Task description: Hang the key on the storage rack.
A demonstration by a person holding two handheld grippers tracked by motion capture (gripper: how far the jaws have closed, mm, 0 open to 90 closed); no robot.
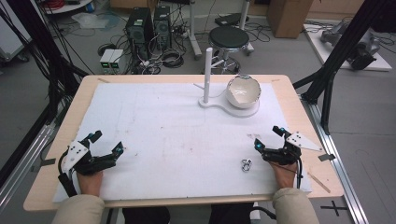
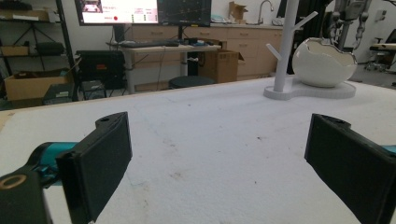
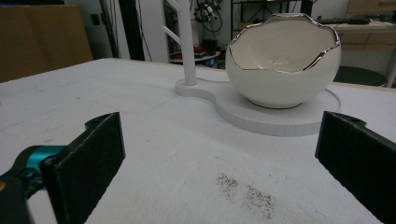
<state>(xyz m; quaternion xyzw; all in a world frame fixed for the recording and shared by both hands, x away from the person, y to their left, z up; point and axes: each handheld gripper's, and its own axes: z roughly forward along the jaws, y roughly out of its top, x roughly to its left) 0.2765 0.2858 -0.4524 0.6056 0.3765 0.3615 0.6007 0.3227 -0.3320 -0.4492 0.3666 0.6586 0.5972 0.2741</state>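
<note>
A white egg-shaped bowl (image 1: 243,91) with a jagged silver rim sits on a flat white base (image 1: 219,105) at the far right of the mat, beside a tall white post (image 1: 207,74) with short pegs. A small silvery metal piece (image 1: 246,164) lies on the mat near the front right. My right gripper (image 1: 268,137) rests just right of it, open and holding nothing, facing the bowl (image 3: 285,60) and post (image 3: 187,42). My left gripper (image 1: 107,142) rests open at the front left with nothing between its jaws. From there the post (image 2: 285,46) and bowl (image 2: 322,63) stand far off.
A white foam mat (image 1: 163,130) covers the wooden table (image 1: 74,107). Dark specks (image 3: 245,191) mark the mat before the right gripper. Behind the table are a black stool (image 1: 229,37), computer towers (image 1: 140,25) and cables. Black frame struts (image 1: 334,60) rise at the right.
</note>
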